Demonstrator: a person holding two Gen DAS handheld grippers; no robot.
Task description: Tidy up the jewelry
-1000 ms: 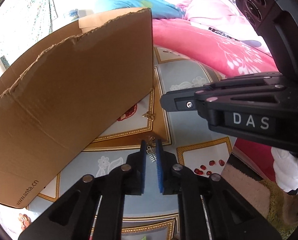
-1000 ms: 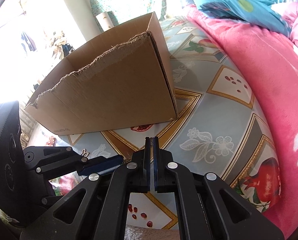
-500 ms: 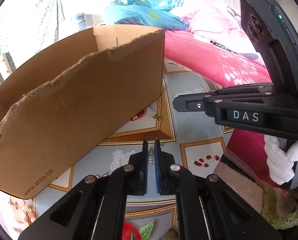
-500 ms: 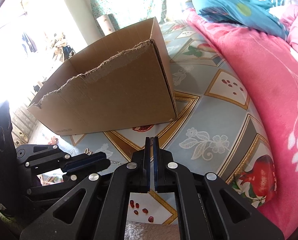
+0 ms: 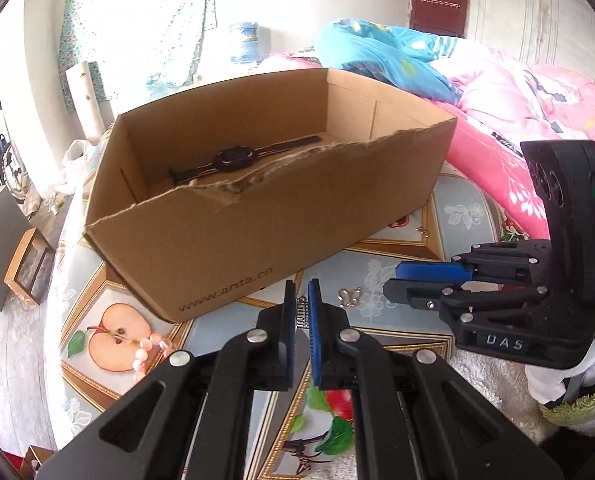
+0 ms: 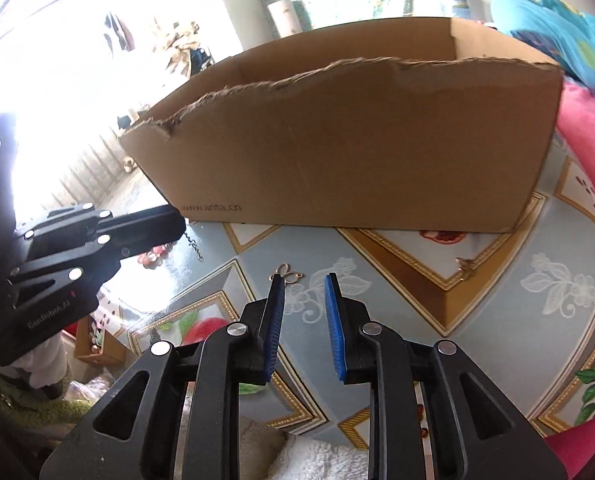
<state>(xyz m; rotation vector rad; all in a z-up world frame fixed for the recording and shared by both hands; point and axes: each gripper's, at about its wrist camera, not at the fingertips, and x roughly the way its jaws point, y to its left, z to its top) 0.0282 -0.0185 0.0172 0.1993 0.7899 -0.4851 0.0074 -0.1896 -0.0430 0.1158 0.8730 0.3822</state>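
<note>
My left gripper (image 5: 301, 300) is shut on a small silver chain piece (image 5: 302, 314), held just in front of the cardboard box (image 5: 257, 208). A black watch (image 5: 233, 158) lies inside the box. In the right wrist view the chain (image 6: 193, 246) dangles from the left gripper (image 6: 177, 224). My right gripper (image 6: 302, 282) hangs low over the patterned sheet; its jaws are opening with nothing between them. A small butterfly-shaped piece (image 6: 285, 274) lies just past its left fingertip. A gold trinket (image 6: 466, 268) lies farther right, and a pink bead bracelet (image 5: 147, 348) rests left of the box corner.
A pink blanket (image 5: 517, 152) and a blue quilt (image 5: 385, 56) are heaped at the right, behind the box. A wooden frame (image 5: 25, 264) stands on the floor at the left. A white-gloved hand (image 5: 557, 380) holds the right gripper at the bed's near edge.
The left gripper has risen and drawn back with the chain, so the box's inside and the watch now show. The right gripper slid left to the butterfly piece and its jaws have parted.
</note>
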